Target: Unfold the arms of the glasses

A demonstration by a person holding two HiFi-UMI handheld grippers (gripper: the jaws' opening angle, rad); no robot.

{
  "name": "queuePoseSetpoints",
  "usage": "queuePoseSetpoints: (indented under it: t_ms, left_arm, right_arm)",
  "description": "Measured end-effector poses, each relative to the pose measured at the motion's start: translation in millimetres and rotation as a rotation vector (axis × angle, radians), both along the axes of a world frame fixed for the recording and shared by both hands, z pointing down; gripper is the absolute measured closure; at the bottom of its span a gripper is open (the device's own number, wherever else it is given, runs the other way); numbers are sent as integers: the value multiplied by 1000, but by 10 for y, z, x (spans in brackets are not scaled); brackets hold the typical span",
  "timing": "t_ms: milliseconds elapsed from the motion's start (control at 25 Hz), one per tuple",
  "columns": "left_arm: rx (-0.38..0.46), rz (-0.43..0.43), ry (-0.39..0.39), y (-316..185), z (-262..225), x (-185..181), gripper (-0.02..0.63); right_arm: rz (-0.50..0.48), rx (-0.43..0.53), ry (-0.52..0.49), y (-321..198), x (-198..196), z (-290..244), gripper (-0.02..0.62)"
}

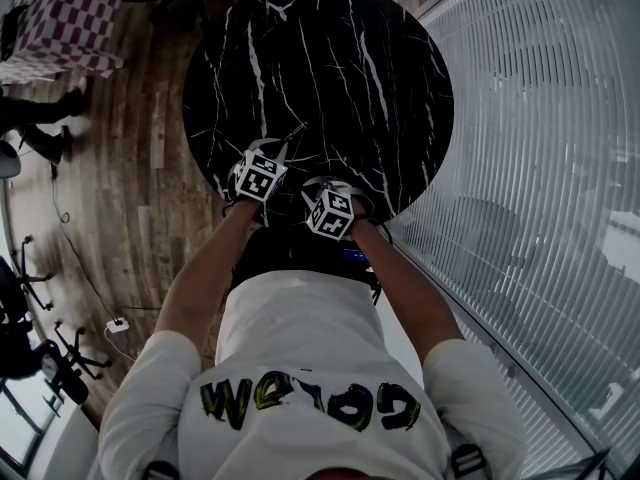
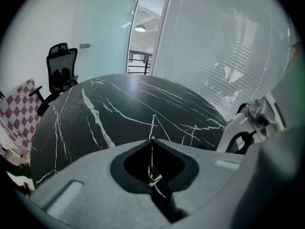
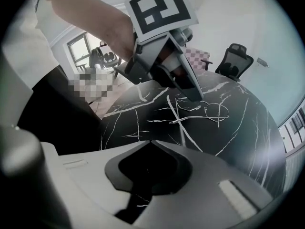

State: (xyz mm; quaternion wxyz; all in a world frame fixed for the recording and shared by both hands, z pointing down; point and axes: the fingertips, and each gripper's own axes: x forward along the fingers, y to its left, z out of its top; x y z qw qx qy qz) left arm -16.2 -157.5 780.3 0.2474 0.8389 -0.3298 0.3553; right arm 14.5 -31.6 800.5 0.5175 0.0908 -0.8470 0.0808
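Observation:
Thin wire-framed glasses (image 3: 206, 111) lie on the round black marble table (image 1: 330, 58), near its front edge. In the right gripper view my left gripper (image 3: 195, 97) comes down from above with its tip on the frame, shut on the glasses. In the left gripper view its jaws meet at the tip (image 2: 152, 138), and a thin wire shows between them. In the head view a wire of the glasses (image 1: 293, 134) sticks out past the left gripper (image 1: 278, 153). My right gripper (image 3: 151, 141) is shut on nothing, a short way to the right of the glasses (image 1: 340, 190).
A glass wall with blinds (image 1: 540, 168) runs along the table's right side. A black office chair (image 2: 62, 70) and a red-checked chair (image 2: 16, 109) stand beyond the table's far left. Wooden floor (image 1: 130, 168) lies to the left. The table's front edge is just under my hands.

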Motion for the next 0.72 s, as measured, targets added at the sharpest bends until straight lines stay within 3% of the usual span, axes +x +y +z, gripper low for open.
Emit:
queuePoseSetpoints:
  t_ms: [280,560,720]
  left_arm:
    - [11,29,-1,40,9,31,598]
    - [27,35,12,34,33,51,598]
    - [21,33,10,55,28,46,598]
  right_arm:
    - [57,7,-46,-146,45,-144,574]
    - [333,-36,-152,-842,125,-359,545]
    - [428,-64,-159,-1070,114,-303,543]
